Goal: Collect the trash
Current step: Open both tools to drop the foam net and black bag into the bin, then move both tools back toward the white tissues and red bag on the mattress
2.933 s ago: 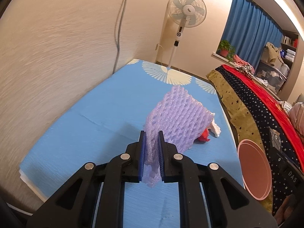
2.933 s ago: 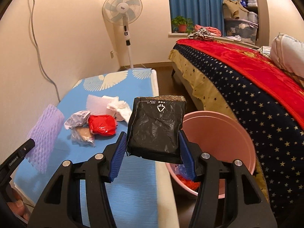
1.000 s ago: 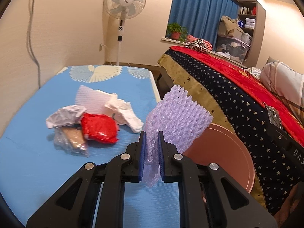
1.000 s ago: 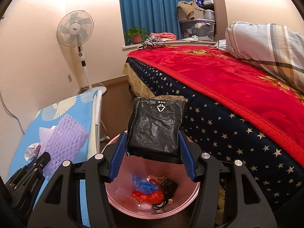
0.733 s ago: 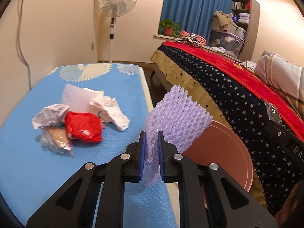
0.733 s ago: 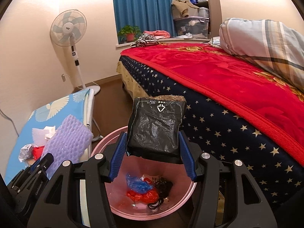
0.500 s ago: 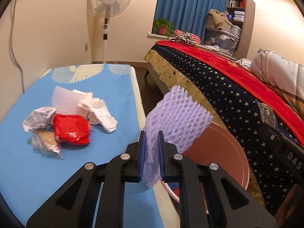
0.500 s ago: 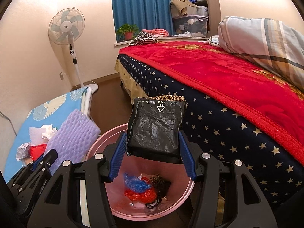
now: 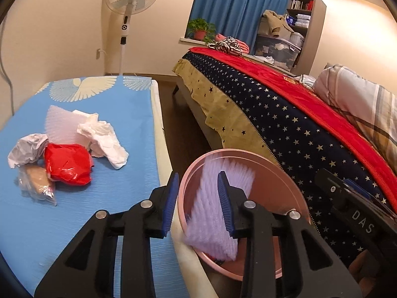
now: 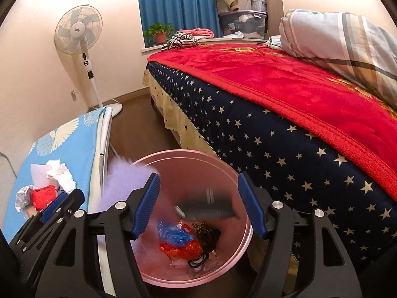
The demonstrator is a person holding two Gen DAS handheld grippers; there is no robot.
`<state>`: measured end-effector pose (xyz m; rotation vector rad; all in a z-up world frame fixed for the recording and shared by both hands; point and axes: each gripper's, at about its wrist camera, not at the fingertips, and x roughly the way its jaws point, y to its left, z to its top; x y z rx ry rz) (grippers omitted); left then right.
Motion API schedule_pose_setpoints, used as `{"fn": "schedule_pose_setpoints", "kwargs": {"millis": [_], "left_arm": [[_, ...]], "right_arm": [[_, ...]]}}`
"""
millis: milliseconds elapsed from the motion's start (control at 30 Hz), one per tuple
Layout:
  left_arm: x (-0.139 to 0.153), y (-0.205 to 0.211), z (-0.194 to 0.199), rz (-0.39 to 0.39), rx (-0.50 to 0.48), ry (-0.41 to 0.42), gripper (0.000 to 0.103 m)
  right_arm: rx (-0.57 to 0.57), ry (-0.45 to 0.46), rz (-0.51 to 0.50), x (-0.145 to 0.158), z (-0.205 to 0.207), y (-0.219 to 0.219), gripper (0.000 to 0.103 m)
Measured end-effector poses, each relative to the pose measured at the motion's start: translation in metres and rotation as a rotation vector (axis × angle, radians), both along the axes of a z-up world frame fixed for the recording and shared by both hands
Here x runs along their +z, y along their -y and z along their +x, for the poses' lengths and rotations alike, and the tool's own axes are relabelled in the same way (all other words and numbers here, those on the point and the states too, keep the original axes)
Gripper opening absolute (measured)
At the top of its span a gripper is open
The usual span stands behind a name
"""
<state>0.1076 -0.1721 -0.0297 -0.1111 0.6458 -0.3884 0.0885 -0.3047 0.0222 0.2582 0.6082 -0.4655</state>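
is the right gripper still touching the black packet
Apart. In the right wrist view the right gripper stands open with nothing between its jaws, and the blurred black packet is falling inside the pink bin.

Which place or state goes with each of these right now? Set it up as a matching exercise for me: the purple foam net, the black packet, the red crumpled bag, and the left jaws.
Things:
1. purple foam net
2. black packet
3. red crumpled bag
4. left gripper jaws

Places or states:
A. lying on the blue mat among other scraps
B. blurred, inside the pink bin, above the trash at its bottom
C. spread open
D. blurred, at the near rim of the pink bin

Pairs: 1-D, 2-B, 3-A, 4-C
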Motion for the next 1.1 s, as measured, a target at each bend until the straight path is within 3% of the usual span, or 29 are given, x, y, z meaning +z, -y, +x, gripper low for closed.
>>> {"fn": "schedule_pose_setpoints", "kwargs": {"millis": [300,833,1100], "left_arm": [[0.008,-0.015,-0.008,0.025,0.015,0.03,0.032],[0.027,-0.124,-0.015,0.038,0.26,0.081,0.032],[0.021,-0.16,-0.012,0.058,0.351,0.08,0.032]], "right_arm": [[0.042,0.02,-0.023,0.004,-0.004,-0.015,0.064],[0.299,0.123,0.048,0.011,0.01,-0.086,0.063],[0.393,0.113,0.114,-0.004,0.036,-0.116,0.063]]}}
